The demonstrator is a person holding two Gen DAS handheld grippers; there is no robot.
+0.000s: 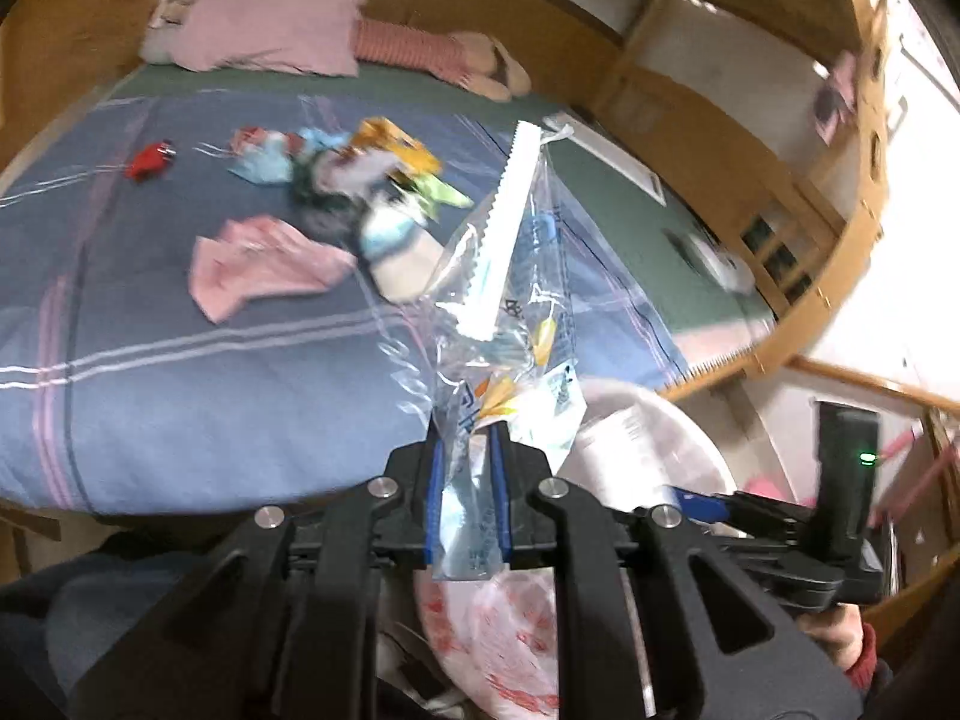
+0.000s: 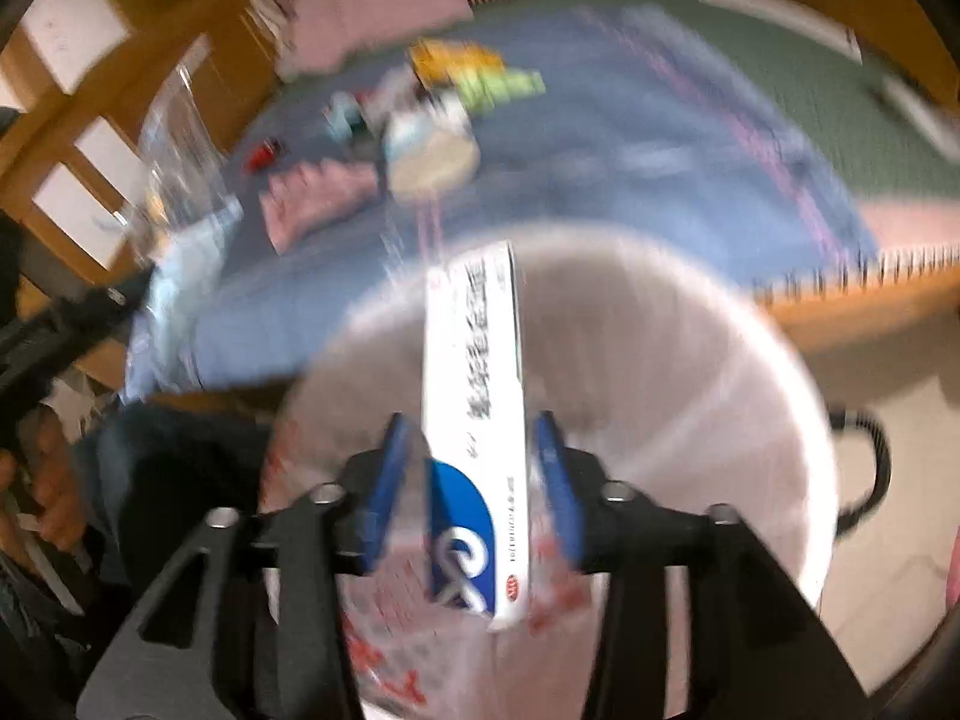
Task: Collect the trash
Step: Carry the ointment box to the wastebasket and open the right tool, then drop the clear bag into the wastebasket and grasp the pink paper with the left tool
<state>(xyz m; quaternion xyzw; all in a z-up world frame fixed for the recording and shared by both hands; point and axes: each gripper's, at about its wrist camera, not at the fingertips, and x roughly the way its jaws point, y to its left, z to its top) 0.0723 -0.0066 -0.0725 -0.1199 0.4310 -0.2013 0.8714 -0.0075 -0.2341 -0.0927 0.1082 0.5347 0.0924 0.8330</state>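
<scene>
My left gripper [image 1: 467, 429] is shut on a clear plastic wrapper [image 1: 510, 300] with a white serrated edge, held up over the bed's near edge. My right gripper [image 2: 474, 438] has its jaws apart around a white and blue carton [image 2: 474, 396] above a white bin [image 2: 690, 360] lined with a red-printed bag; whether the pads touch the carton I cannot tell through the blur. The bin [image 1: 648, 438] also shows in the left wrist view, at the lower right. More trash lies in a pile [image 1: 360, 174] on the blue bedspread [image 1: 180, 372].
A pink cloth [image 1: 264, 267], a small red item [image 1: 150, 161] and a white and blue wrapper [image 1: 396, 246] lie on the bed. A pink pillow [image 1: 270, 24] is at the head. Wooden bed rails [image 1: 828, 276] stand at the right.
</scene>
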